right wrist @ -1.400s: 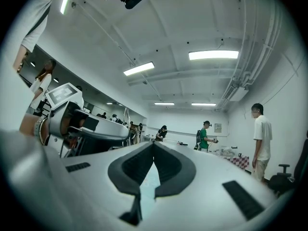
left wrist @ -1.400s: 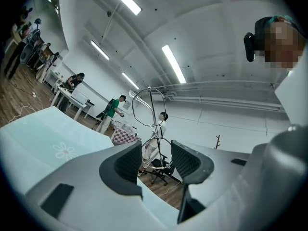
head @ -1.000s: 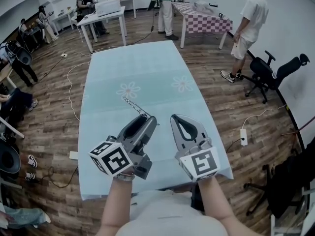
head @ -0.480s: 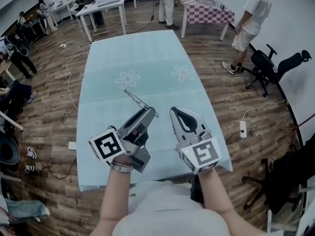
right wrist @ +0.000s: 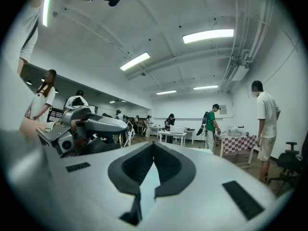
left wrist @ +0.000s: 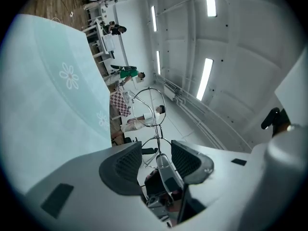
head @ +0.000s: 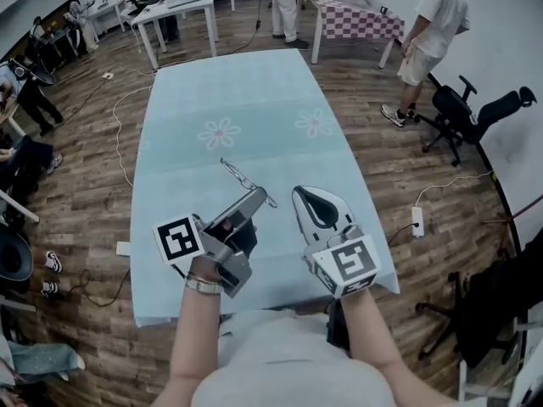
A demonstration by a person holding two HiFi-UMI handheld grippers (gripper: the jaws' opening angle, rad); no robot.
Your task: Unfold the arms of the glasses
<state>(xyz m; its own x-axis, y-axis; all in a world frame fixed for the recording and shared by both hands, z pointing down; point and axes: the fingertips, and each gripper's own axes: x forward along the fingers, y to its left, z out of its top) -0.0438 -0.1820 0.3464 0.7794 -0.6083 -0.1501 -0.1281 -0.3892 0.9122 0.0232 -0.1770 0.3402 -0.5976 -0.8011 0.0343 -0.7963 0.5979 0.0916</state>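
Thin wire-framed glasses [head: 240,176] stick out from the tip of my left gripper [head: 261,195], held in the air over the near part of the light blue table [head: 229,91]. In the left gripper view, one arm's end [left wrist: 162,163] sits between the dark pads [left wrist: 126,165] while the rims reach away from the jaws. My left gripper [left wrist: 156,153] is shut on that arm. My right gripper [head: 299,193] hovers just to the right of it, shut with nothing held. In the right gripper view its jaws [right wrist: 153,146] meet, and the left gripper [right wrist: 91,125] shows at the left.
The tablecloth has two flower prints [head: 219,132] farther out. Several people stand around the room, one in a white shirt [head: 437,19] at the right. A black office chair [head: 475,117] and a floor power strip [head: 417,220] lie to the right; white tables [head: 174,15] stand behind.
Both grippers have sunk a little toward the table. The left gripper has rolled about its own axis, turning its marker cube and the glasses with it.
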